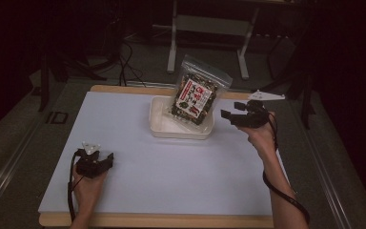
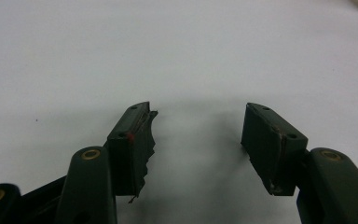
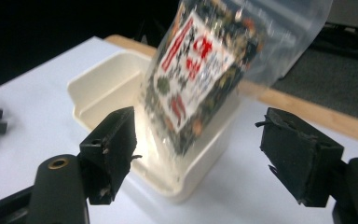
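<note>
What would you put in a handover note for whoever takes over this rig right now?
Left hand-held gripper: open, low over the white table, holding nothing.
Right hand-held gripper: open, just right of the tray, jaws apart from the bag.
Snack bag: standing tilted in the white tray, leaning on its far right side.
Done: bag sits in the tray.
Left: probably just backing the right gripper away; check that the bag stays put.

— Where did the tray (image 1: 161, 125) sit?
— On the table (image 1: 171, 181), toward its far edge, a little right of the middle; the snack bag (image 1: 195, 93) stood in it, leaning against its far right side and rising above the rim.
— And the grippers?
— The right gripper (image 1: 229, 116) hung just right of the tray, jaws apart toward the bag; the left gripper (image 1: 97, 162) rested at the near left, well apart from the tray.
</note>
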The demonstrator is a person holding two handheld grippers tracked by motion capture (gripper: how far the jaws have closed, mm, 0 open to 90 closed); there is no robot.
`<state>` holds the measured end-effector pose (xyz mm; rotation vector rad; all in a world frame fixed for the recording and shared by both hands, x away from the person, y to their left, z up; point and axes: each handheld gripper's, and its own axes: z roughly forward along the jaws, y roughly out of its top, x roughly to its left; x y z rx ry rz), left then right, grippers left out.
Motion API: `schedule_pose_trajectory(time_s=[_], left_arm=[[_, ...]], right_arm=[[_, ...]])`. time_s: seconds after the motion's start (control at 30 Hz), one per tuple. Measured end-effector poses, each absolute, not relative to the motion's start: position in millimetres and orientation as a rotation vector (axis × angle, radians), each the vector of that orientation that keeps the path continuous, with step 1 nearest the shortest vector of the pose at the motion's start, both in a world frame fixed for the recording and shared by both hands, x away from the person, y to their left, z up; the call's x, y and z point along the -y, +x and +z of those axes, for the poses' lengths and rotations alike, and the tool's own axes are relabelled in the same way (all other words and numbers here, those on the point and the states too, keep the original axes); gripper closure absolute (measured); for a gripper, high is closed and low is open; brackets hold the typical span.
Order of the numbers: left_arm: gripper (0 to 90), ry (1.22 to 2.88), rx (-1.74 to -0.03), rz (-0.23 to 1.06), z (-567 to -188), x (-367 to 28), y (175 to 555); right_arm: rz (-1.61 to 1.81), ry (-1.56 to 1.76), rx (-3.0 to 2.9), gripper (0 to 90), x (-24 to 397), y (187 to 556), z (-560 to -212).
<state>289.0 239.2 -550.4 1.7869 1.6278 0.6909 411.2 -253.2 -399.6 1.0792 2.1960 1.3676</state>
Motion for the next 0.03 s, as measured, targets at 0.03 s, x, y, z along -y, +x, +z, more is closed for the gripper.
schedule_pose_trajectory(time_s=[0.03], left_arm=[[42.6,1.787,-1.628,0.691,-550.4,-239.2,289.0]], right_arm=[[1.360,1.081,-2.207,26.0,254.7,408.9,-403.2]])
